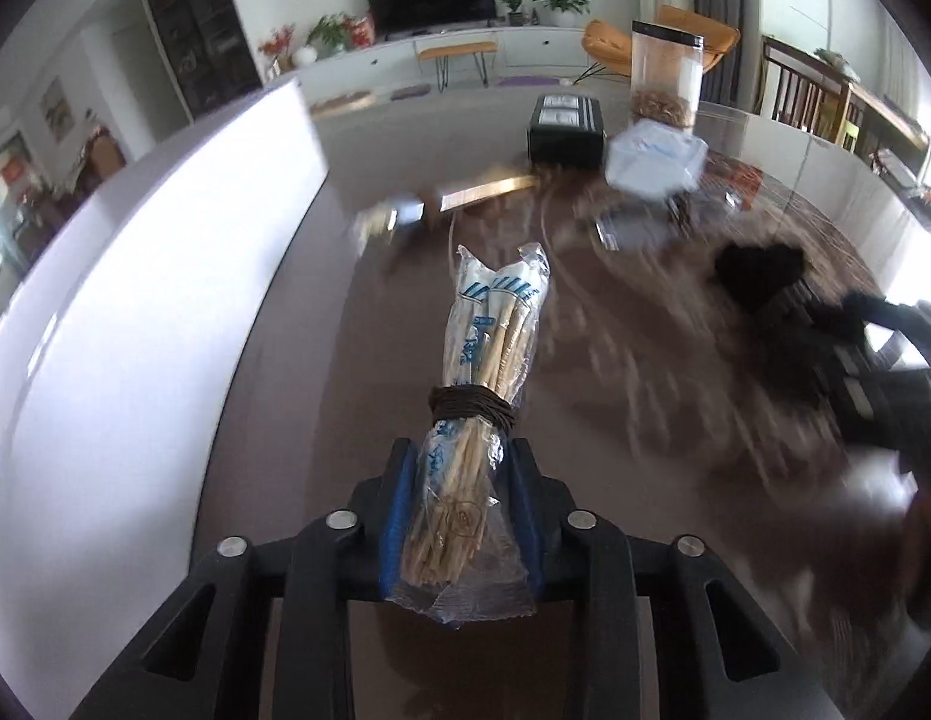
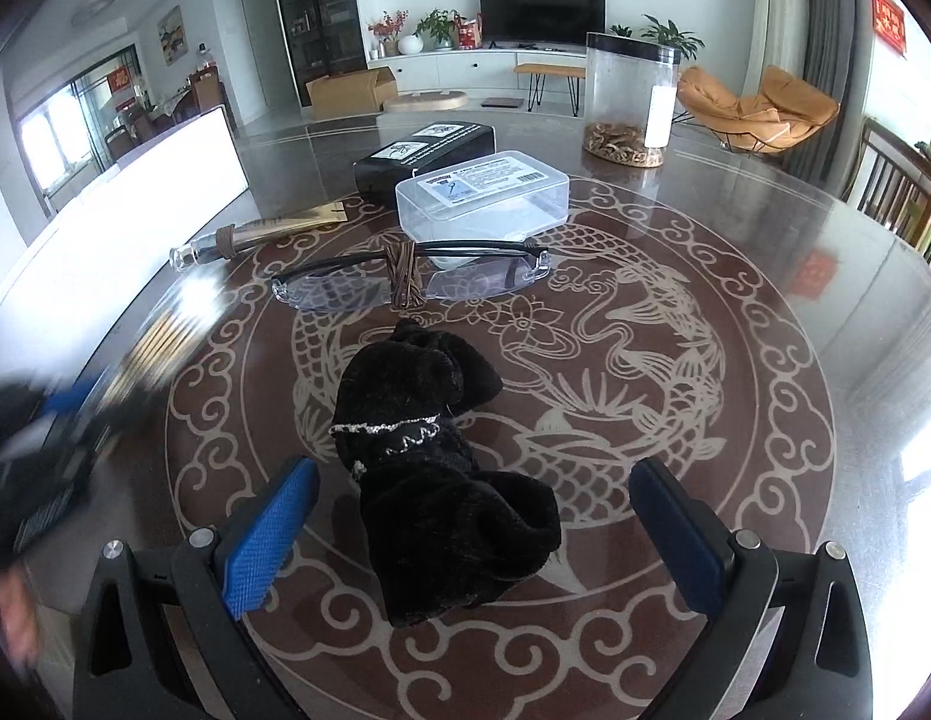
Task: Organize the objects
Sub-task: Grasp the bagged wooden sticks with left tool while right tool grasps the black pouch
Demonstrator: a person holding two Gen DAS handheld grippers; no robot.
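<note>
- In the left wrist view, the left claw is clamped on a bundle of sticks wrapped in clear plastic; the blue pads press its lower end from both sides, and a dark cord is wound around its middle.
- The bundle points toward 12 o'clock from the claw, above a blurred table.
- In the right wrist view, the right claw stands with its fingers wide apart, one on each side of a black velvet pouch without touching it.
- The pouch lies on the patterned table, a thin silver chain draped across it.
- At 12 o'clock beyond the pouch lies a pair of rimless glasses, tied at the bridge with brown cord.
- At 11 o'clock from the glasses lies a small glass vial with cord round its neck, touching a gold packet.
- Just past the glasses sits a clear plastic box, and behind it, touching or nearly so, a black box.
- At 1 o'clock, farthest off, stands a tall clear jar with brown pieces at its bottom.
</note>
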